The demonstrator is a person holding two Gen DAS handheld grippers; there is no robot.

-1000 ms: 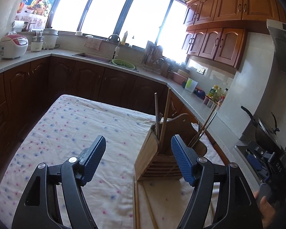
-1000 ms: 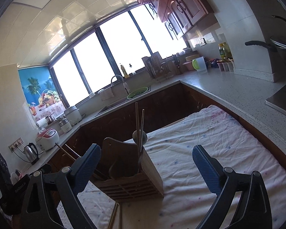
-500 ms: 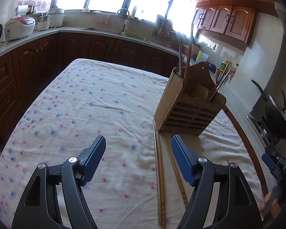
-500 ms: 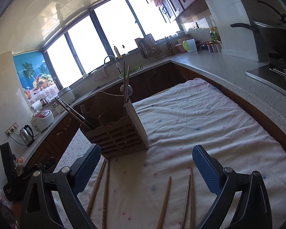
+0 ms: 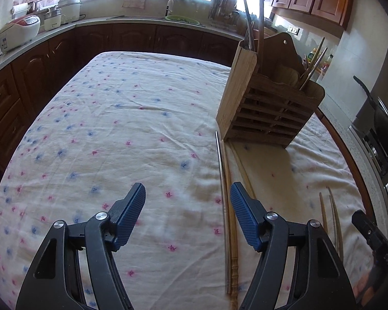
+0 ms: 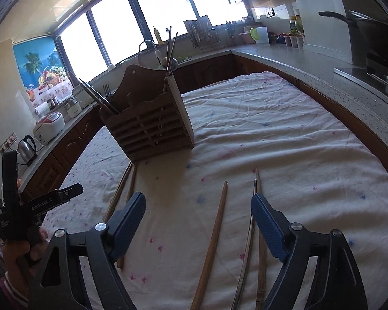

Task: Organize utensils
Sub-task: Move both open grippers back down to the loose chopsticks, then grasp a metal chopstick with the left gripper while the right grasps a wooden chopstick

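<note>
A slatted wooden utensil holder (image 5: 266,108) stands on the flowered cloth with chopsticks and a fork upright in it. My left gripper (image 5: 186,188) hangs low over the cloth, jaws closing with nothing pressed between them. A metal chopstick (image 5: 222,180) and a wooden chopstick (image 5: 231,232) lie just inside its right finger (image 5: 245,217). My right gripper (image 6: 198,197) is also closing, its pads apart. A brown wooden chopstick (image 6: 214,237) lies on the cloth between the jaws, and a metal chopstick (image 6: 247,253) and a wooden one (image 6: 261,245) lie by the right finger.
The holder (image 6: 152,118) is a little beyond both grippers. A hand (image 6: 20,253) holds the left gripper's black body (image 6: 25,204) at the right view's left edge. Counters (image 6: 323,69) with a rice cooker (image 5: 19,31), a sink, jars and a stove pan (image 5: 385,129) ring the table (image 5: 116,103).
Both grippers have sunk toward the cloth and tipped downward, so the loose chopsticks came into view beneath them. Both pairs of jaws stand narrower than before.
</note>
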